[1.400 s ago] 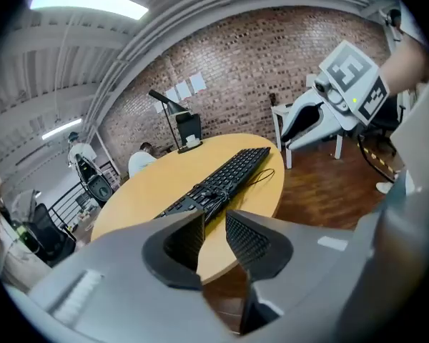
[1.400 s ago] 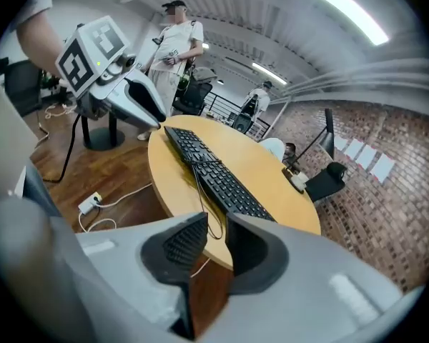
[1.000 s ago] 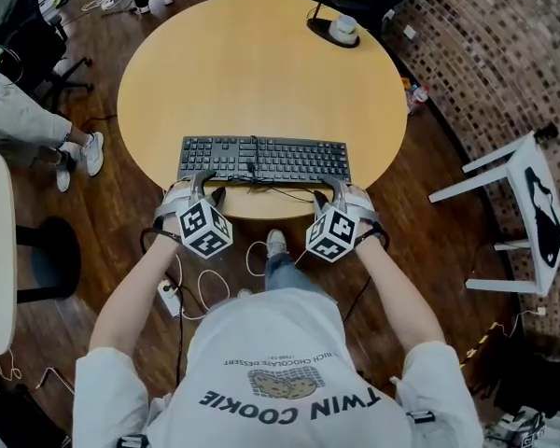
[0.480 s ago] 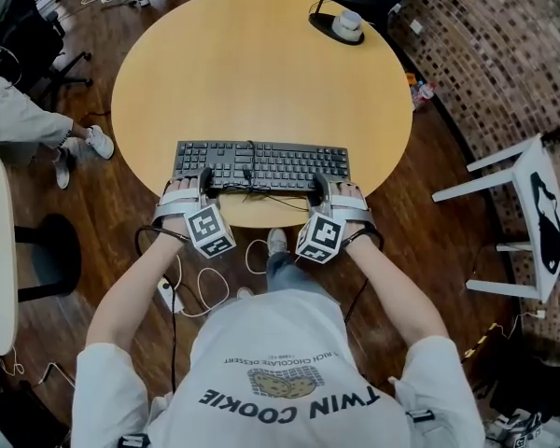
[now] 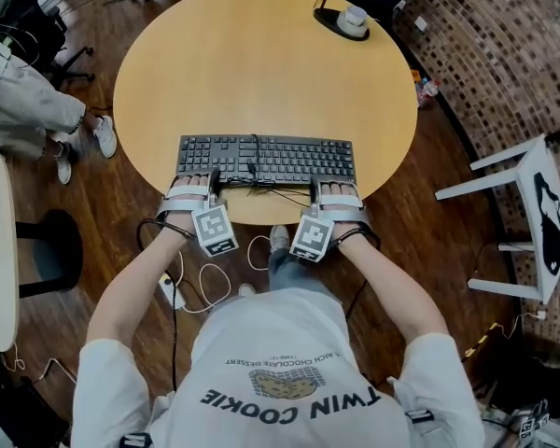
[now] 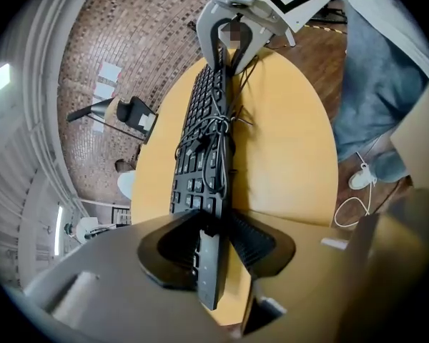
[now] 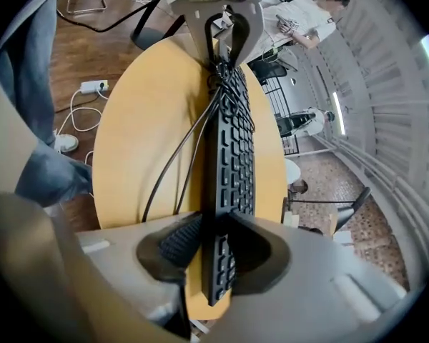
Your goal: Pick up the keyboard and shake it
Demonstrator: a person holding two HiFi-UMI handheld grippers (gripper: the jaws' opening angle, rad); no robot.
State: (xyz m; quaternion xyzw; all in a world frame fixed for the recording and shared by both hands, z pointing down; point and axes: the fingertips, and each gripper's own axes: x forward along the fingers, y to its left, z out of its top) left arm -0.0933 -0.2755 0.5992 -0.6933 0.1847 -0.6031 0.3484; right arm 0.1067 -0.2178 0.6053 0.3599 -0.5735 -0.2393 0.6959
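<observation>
- Head view: a black keyboard [image 5: 266, 160] lies across the near part of a round wooden counter [image 5: 261, 63], its loose cable [image 5: 261, 187] bunched along its near edge.
- The left gripper [image 5: 212, 177] meets the keyboard's left end and the right gripper [image 5: 315, 183] its right end.
- The person's white shirt [image 5: 289, 381] reads "TWIN COOKIE", with "RICH CHOCOLATE DESSERT" in smaller print.
- A white cup-like object [image 5: 354, 19] sits on a dark base at the counter's far edge. Its contents cannot be made out.
- Left gripper view: the left gripper's [image 6: 213, 245] jaws pinch the keyboard's [image 6: 204, 191] end from above and below.
- Right gripper view: the right gripper's [image 7: 216, 252] jaws likewise pinch the keyboard [image 7: 229, 163], ribbed pad underneath, keys facing the other jaw.
</observation>
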